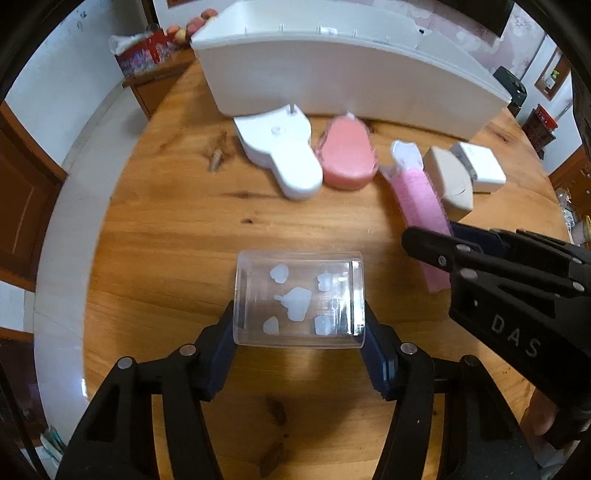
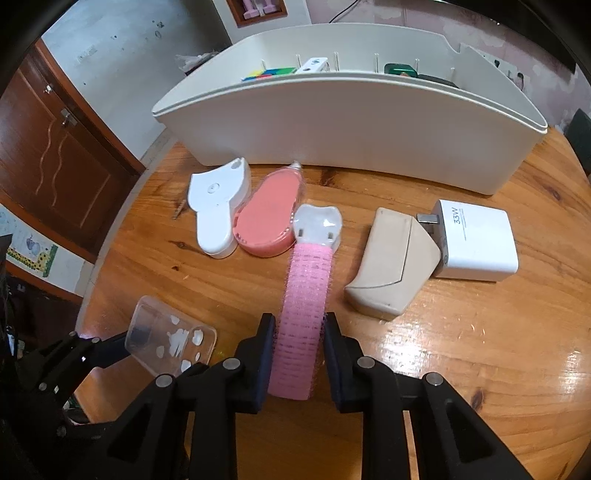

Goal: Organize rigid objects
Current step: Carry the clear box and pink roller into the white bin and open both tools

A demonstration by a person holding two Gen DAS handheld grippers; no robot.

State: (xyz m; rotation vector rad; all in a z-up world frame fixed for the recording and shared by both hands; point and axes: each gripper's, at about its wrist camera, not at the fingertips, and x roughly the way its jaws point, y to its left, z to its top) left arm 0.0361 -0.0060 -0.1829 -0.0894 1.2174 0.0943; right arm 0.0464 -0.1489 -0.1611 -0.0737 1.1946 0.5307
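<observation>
Gripper pairs work the tabletop: left gripper pinches a slick clear plastic case, right gripper clamps a pink hair roller, either liable to slip or twist on lifting.

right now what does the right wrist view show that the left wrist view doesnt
Only the right wrist view looks into the white organizer bin: a multicolored item and a green object inside, plus the charger's 33W marking. Only the left wrist view shows the fruit behind the bin. Both show the clear case between the left gripper's jaws and the pink hair roller clamped in the right gripper.
</observation>
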